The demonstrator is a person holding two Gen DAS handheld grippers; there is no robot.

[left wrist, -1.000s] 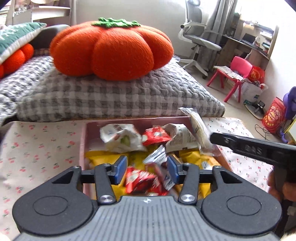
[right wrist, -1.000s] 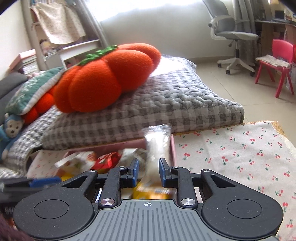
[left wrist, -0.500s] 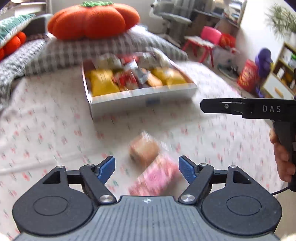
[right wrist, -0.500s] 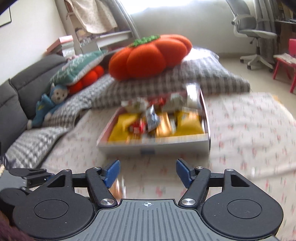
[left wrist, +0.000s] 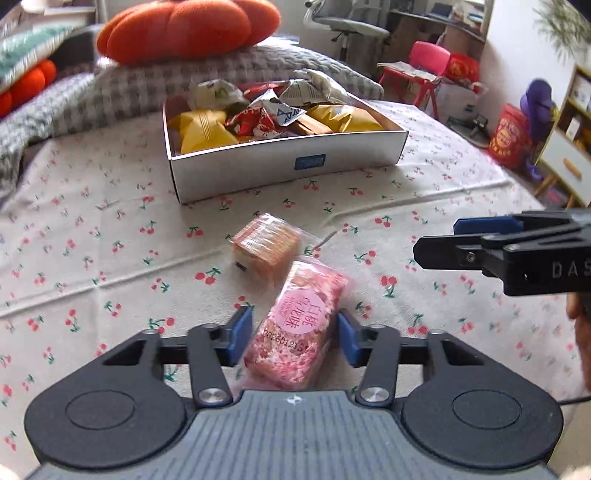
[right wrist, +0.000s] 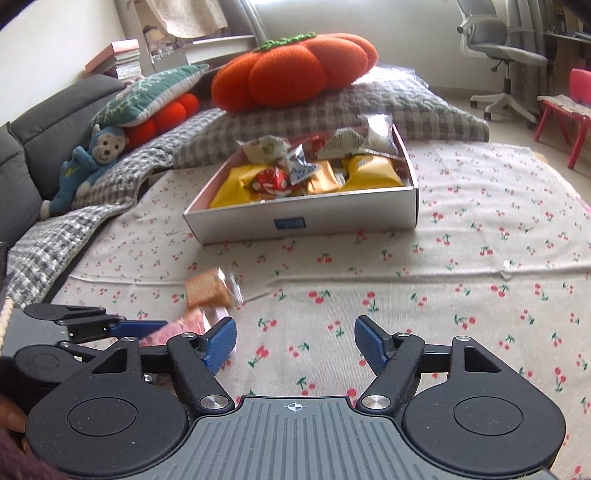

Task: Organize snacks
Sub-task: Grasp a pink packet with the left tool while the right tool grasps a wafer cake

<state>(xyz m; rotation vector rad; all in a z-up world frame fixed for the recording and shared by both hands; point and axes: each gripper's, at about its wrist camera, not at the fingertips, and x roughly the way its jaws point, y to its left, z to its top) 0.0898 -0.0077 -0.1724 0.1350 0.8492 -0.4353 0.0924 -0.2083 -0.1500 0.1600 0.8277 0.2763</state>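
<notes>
cream cloth (left wrist: 110, 236) printed with small red cherries, white box (left wrist: 288, 162) with a blue label, yellow and red wrappers inside, pink speckled snack packet (left wrist: 295, 332), orange-striped biscuit pack (left wrist: 264, 242), orange pumpkin cushion (right wrist: 295, 70), grey checked blanket (right wrist: 406, 107)

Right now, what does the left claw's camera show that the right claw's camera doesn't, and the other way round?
Only the left view: the pink snack in full, lying between the closing left claw's pads without being pressed, and a purple toy by a shelf.

Only the right view: a blue monkey toy on the grey sofa, and the right claw opening over bare cloth, nothing between its pads.

Both: the white box full of snacks, the orange wafer pack in front of it, the cherry cloth, the pumpkin cushion and the red chair.
</notes>
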